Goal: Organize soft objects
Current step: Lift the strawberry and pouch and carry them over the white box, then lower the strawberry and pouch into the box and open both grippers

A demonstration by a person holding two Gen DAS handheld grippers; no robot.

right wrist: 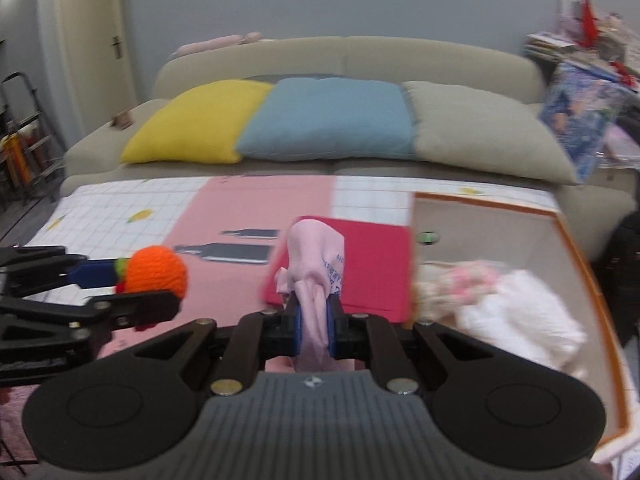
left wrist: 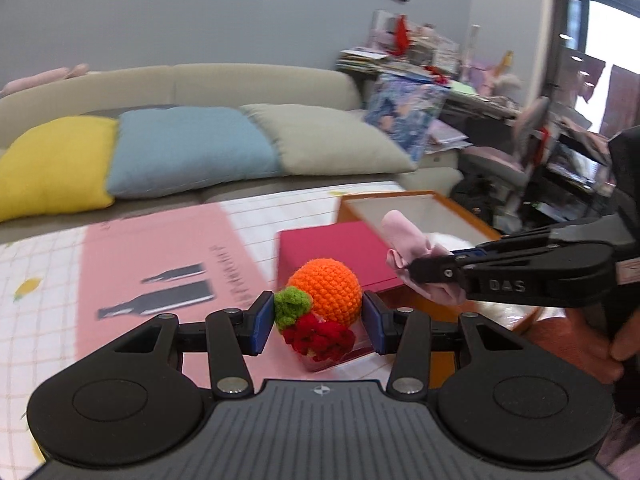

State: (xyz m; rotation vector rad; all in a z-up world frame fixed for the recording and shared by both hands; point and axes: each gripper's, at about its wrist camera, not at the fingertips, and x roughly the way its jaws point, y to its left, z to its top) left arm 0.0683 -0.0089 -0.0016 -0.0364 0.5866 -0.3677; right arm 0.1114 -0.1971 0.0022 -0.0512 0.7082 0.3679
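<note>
My left gripper [left wrist: 318, 322] is shut on a crocheted toy [left wrist: 322, 300] with an orange ball, a green tuft and a red ruffle, held above the table. The toy also shows in the right wrist view [right wrist: 158, 270], left of centre. My right gripper [right wrist: 314, 320] is shut on a pink cloth [right wrist: 316, 260] that stands up between its pads; it shows in the left wrist view [left wrist: 408, 248] near the orange-rimmed box [left wrist: 352, 210]. In the right wrist view that box [right wrist: 576, 248] holds a white fluffy item [right wrist: 520, 316] and a pink-and-cream soft item [right wrist: 452, 284].
A magenta flat box [left wrist: 332, 248] lies beside the orange-rimmed box on a table with a pink and white checked cover [right wrist: 248, 204]. A beige sofa [right wrist: 344, 56] with yellow, blue and beige cushions stands behind. Cluttered shelves [left wrist: 420, 56] are at the right.
</note>
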